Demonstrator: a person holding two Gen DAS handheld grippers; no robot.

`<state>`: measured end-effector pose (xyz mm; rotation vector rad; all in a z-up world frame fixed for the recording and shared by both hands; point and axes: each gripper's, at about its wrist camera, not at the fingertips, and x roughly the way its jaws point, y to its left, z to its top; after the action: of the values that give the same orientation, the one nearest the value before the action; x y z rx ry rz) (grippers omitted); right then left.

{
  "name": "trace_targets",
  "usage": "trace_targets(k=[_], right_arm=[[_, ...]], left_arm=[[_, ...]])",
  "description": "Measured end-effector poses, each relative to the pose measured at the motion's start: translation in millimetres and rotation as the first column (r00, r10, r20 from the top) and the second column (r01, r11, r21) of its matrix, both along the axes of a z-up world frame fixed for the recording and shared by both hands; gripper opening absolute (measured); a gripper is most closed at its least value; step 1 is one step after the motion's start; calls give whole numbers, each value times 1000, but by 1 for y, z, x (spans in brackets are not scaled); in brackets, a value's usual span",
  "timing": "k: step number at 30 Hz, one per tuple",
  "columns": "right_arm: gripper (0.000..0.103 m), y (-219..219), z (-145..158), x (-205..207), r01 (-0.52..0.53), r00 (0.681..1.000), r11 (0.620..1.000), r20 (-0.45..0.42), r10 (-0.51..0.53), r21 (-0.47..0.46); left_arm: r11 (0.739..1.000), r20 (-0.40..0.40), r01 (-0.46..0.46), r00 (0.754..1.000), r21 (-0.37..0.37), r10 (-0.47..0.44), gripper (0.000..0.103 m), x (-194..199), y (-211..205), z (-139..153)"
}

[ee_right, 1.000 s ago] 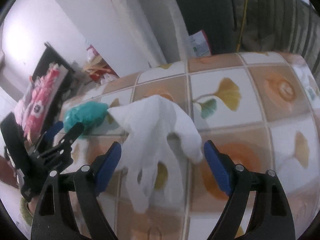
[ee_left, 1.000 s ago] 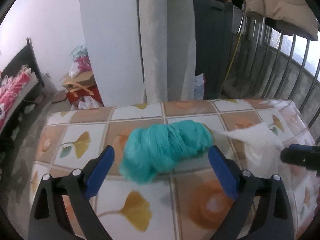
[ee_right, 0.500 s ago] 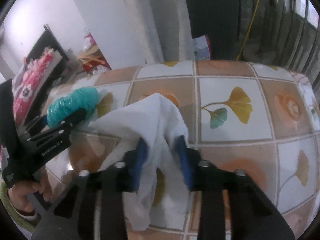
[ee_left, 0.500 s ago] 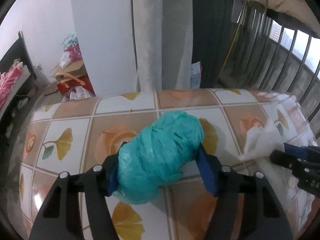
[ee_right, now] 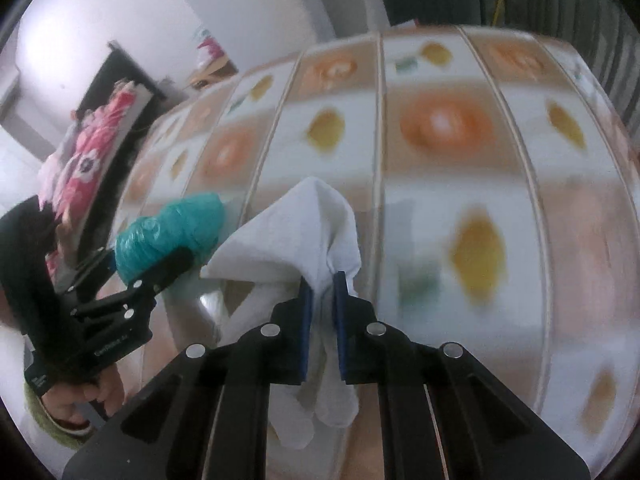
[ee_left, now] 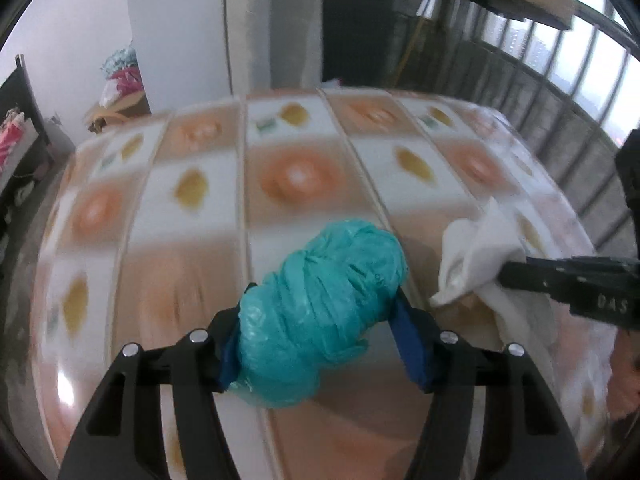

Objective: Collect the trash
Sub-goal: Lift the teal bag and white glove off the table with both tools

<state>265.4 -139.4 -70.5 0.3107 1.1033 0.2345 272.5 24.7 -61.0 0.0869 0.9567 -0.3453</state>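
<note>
Both pieces of trash are in hand, so the pick-up step looks finished and the carry-off is next. In the left wrist view, the left hand-held gripper (ee_left: 320, 344) sits low in the middle of the frame, its blue pads pressed into either side of a crumpled teal plastic bag (ee_left: 320, 312), which bulges out above them. In the right wrist view, the right hand-held gripper (ee_right: 320, 308), whose jaws have just been closing, is pinched almost shut on a white tissue (ee_right: 304, 236); the paper fans upward from the pads and a loose tail droops below them.

The next move calls for taking both bundles to a bin, though none is visible in either view. The tissue's hanging tail could drag or tear, so a clean lift matters.

The bench (ee_right: 440, 120), covered in a tiled leaf-and-flower pattern, is bare across the upper half of both frames. Its far edge drops off toward a white wall (ee_left: 176, 32) in the upper left, with railings (ee_left: 552, 92) in the upper right. The two tools sit near each other.
</note>
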Motion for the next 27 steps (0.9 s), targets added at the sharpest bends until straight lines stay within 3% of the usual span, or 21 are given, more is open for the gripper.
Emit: trace_targets(k=[7, 11, 15, 17, 19, 27], right_arm=[[10, -21, -1, -128, 44, 999, 998, -8, -43, 36], [16, -24, 0, -155, 69, 998, 997, -5, -69, 27], [33, -26, 5, -157, 105, 994, 992, 11, -106, 65], [50, -29, 10, -161, 116, 992, 989, 35, -119, 87], [58, -25, 13, -165, 112, 992, 991, 54, -115, 67], [66, -10, -1, -161, 97, 995, 995, 33, -97, -5]], left_arm=[[998, -16, 25, 1000, -58, -25, 62, -131, 12, 0], [995, 2, 9, 1000, -95, -9, 65, -168, 16, 0], [995, 22, -2, 1000, -102, 4, 72, -173, 17, 3], [995, 29, -8, 1000, -104, 11, 78, -173, 20, 6], [996, 39, -4, 999, -91, 8, 83, -173, 20, 7], [1000, 34, 3, 999, -18, -2, 84, -161, 12, -3]])
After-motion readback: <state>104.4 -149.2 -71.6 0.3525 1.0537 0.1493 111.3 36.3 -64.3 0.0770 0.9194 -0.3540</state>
